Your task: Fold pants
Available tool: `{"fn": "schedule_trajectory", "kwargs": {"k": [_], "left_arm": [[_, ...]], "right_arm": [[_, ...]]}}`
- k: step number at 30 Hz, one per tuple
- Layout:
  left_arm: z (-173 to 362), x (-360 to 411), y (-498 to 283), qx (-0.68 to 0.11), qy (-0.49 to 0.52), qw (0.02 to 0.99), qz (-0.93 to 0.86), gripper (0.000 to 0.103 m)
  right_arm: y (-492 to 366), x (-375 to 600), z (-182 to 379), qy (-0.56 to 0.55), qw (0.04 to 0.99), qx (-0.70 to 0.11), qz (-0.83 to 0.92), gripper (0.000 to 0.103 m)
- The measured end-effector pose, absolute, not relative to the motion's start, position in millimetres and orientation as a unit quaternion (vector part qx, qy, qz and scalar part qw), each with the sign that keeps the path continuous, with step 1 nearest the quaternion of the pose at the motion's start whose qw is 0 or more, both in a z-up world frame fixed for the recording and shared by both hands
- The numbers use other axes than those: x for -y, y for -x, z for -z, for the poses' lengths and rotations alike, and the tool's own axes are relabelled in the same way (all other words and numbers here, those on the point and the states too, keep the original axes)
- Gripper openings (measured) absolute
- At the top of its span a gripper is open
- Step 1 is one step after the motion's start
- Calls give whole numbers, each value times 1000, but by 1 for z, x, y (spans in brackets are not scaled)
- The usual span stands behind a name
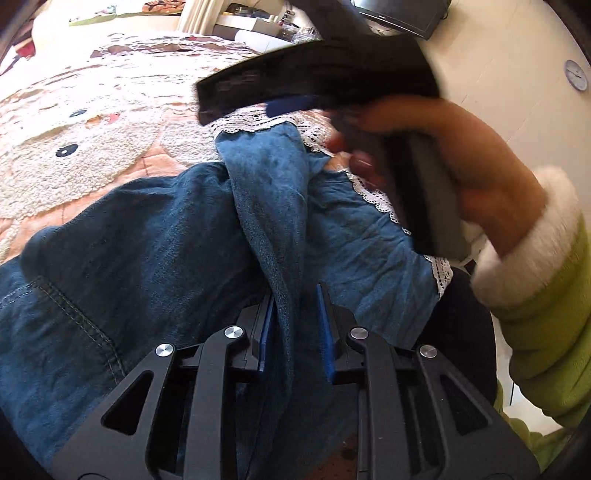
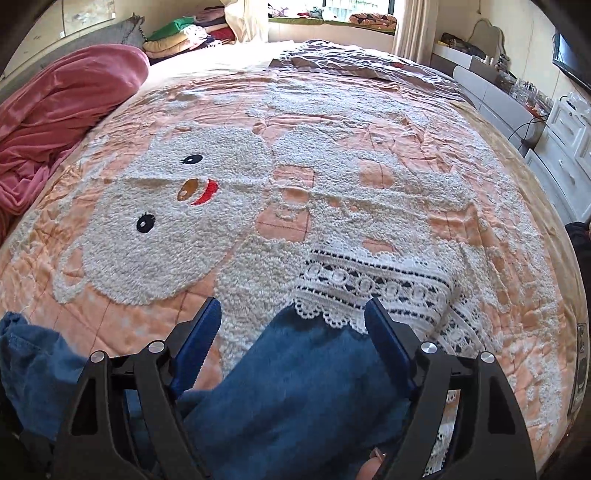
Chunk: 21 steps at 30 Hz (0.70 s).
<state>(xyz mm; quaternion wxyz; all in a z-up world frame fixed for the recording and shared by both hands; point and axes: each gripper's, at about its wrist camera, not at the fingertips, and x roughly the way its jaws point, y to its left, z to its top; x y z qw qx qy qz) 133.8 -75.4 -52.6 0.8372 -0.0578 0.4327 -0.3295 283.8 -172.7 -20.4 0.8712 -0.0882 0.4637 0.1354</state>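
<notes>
Blue denim pants (image 1: 147,258) with a white lace hem (image 1: 258,122) lie crumpled on the bed. A raised fold of the denim runs up between the blue pads (image 1: 266,332) of my left gripper (image 1: 295,295), which is shut on it. In the right wrist view my right gripper (image 2: 292,302) stands wide open just above a pant leg (image 2: 295,387), its fingertips near the lace hem (image 2: 376,288) and nothing gripped. A hand (image 1: 461,166) in a green sleeve with a white furry cuff carries that gripper's blurred black body (image 1: 317,77) above the leg ends in the left wrist view.
The bedspread (image 2: 258,110) is peach with a fluffy white animal figure. A pink blanket (image 2: 62,107) is heaped at the left edge, and folded clothes (image 2: 177,37) are stacked at the back. White drawers (image 2: 565,147) and a screen (image 1: 402,14) line the right wall.
</notes>
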Motion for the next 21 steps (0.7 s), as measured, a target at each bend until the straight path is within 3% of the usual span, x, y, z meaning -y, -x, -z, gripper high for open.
{"fn": "schedule_trajectory", "kwargs": {"k": [9,11,13,21], "left_arm": [[53,67,-133,-430,66,836,335,14],[53,64,-136,-430,69,836,335,14],[53,58,-138,-430,71,837,333,8],[50,46,-141,-424,72,840,331,0]], "right_arm": [[-334,168,58,104,847,-514,-91,49],[-336,171,58,100,851,-506,-99,23],[-333,180,53,84,856,-498,-113,12],[-291,234,3,-20,888,-440,-132,9]]}}
